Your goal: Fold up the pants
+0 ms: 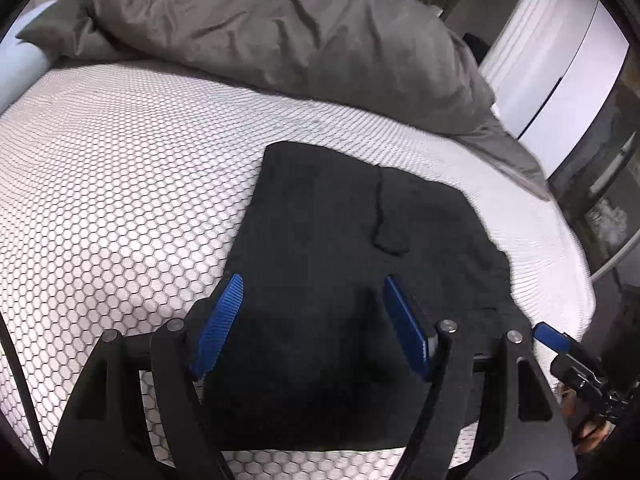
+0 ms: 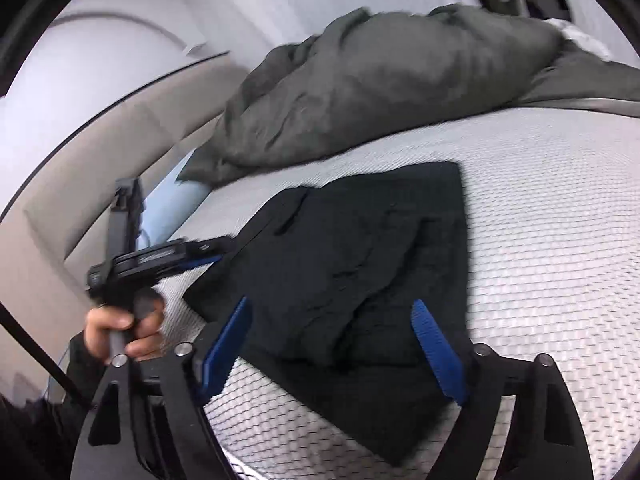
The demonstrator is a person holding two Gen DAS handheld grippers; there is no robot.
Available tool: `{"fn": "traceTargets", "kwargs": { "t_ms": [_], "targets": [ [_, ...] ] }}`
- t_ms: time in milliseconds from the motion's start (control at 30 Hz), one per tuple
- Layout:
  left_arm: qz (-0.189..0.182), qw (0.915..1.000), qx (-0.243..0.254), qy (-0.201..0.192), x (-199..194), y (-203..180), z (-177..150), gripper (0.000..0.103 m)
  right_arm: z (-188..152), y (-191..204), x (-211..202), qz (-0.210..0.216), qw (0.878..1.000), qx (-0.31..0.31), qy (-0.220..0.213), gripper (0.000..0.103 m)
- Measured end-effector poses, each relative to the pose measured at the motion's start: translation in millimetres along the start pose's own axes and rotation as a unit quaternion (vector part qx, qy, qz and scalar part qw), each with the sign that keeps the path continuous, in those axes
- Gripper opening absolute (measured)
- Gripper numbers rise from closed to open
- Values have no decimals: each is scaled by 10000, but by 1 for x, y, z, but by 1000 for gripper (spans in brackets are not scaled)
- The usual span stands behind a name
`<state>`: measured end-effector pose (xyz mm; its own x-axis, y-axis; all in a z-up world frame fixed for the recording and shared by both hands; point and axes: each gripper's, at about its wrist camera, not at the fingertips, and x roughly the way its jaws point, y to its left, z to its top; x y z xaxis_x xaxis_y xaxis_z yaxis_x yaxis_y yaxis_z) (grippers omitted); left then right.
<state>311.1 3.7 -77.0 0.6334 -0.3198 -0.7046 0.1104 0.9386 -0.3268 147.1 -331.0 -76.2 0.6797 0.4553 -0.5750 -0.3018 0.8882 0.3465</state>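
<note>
Left hand-held gripper (image 1: 312,322) hovers released over the folded black fabric pants (image 1: 340,240), which lie on the white honeycomb-quilted bed (image 1: 120,184) at centre. Right hand-held gripper (image 2: 332,344), likewise released, frames their six o'clock edge. A fold looks just laid; next probably smoothing or another fold.

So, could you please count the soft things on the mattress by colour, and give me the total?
Black: 1, the folded pants
Grey-green: 1, the crumpled duvet
Light blue: 1, a pillow, partly hidden at the bed's edge
Total: 3
</note>
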Motion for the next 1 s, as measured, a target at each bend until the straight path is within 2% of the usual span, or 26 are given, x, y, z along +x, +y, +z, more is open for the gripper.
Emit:
{"fn": "traceTargets", "kwargs": {
  "t_ms": [67,133,200,233,333,433,500,567,700,800,833,867,933,1000],
  "targets": [
    [111,9996,255,3,5,-3,-2,69,-1,3,13,55,9998,-17,209,65],
    [201,9988,451,-6,7,-6,-3,70,-4,5,30,-144,9987,-74,477,63],
    [163,9989,428,12,12,-11,2,69,-5,0,45,-373,9968,6,705,50],
    [127,9991,395,20,0,-10,-4,70,-5,0,48,-467,9961,20,744,36],
    [-14,9997,232,-19,-16,-9,-4,69,-2,17,48,-609,9960,-402,511,18],
    [-301,9991,206,-200,-44,-15,-6,70,6,40,23,-745,9935,-854,-53,5],
    [-284,9988,296,-253,-48,-17,-8,70,12,42,10,-937,9909,-933,-248,5],
    [-166,9989,399,-177,-42,-20,-8,71,14,29,10,-1078,9910,-770,-168,5],
    [216,9989,402,111,-27,-18,-14,71,3,-3,40,-1373,9891,-290,435,9],
    [287,9987,401,151,-23,-20,-15,71,7,-1,31,-1398,9893,-318,283,24],
    [302,9985,422,149,-22,-20,-15,71,9,-1,25,-1374,9899,-291,196,36],
    [327,9983,464,158,-20,-21,-17,71,11,-3,17,-1351,9906,-225,76,54],
    [385,9976,537,183,-18,-22,-18,72,13,-12,3,-1216,9925,27,-142,62],
    [430,9972,574,188,-17,-23,-19,72,13,-28,-4,-827,9956,431,-116,62]
  ]
}}
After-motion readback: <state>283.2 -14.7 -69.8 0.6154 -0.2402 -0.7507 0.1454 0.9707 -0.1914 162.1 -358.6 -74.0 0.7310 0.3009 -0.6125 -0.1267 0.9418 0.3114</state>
